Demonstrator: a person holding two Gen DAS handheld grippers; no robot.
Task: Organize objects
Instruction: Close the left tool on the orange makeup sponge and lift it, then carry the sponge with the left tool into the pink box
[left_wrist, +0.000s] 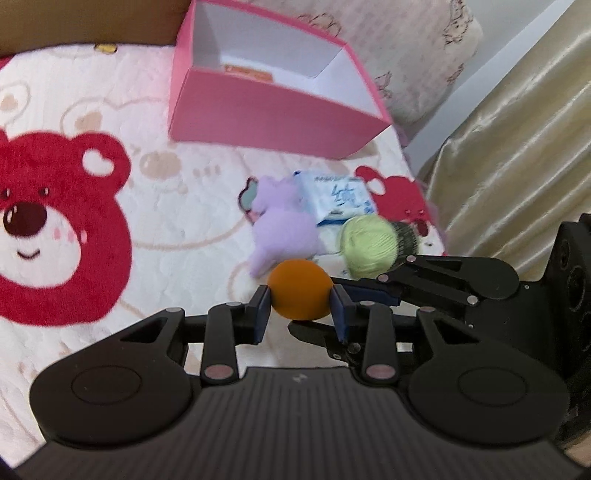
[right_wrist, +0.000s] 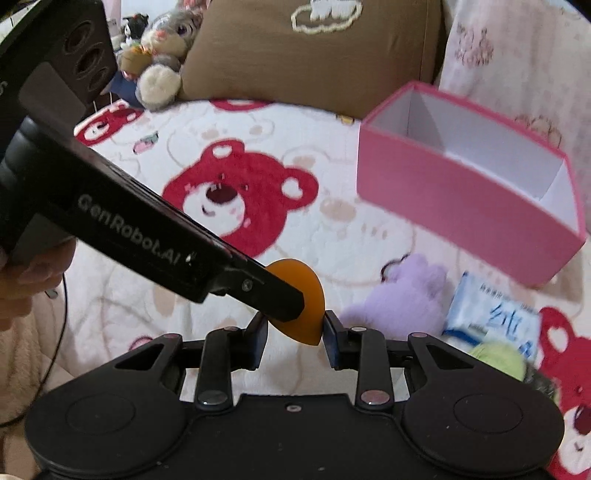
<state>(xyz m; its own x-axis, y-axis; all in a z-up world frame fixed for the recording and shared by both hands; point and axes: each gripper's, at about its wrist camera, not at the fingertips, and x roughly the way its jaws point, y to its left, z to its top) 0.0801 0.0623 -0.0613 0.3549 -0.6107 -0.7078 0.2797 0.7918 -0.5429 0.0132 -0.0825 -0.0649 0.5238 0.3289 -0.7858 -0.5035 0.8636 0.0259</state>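
Note:
An orange teardrop-shaped sponge (left_wrist: 300, 294) sits between the pads of my left gripper (left_wrist: 300, 308), which is shut on it above the bed. It also shows in the right wrist view (right_wrist: 304, 310), between the open fingers of my right gripper (right_wrist: 295, 334), whose right pad is at its edge. The left gripper's finger (right_wrist: 273, 295) crosses in front of it. A pink open box (left_wrist: 273, 110) stands beyond, also in the right wrist view (right_wrist: 469, 206). A purple plush (left_wrist: 284, 225), a tissue pack (left_wrist: 341, 197) and a green yarn ball (left_wrist: 369, 245) lie in front of the box.
A bear-print blanket (left_wrist: 74, 192) covers the bed. A beige curtain (left_wrist: 517, 155) hangs at the right. A brown pillow (right_wrist: 314, 48) and stuffed toys (right_wrist: 162, 48) lie at the bed's far end. Something orange (left_wrist: 247, 74) lies inside the box.

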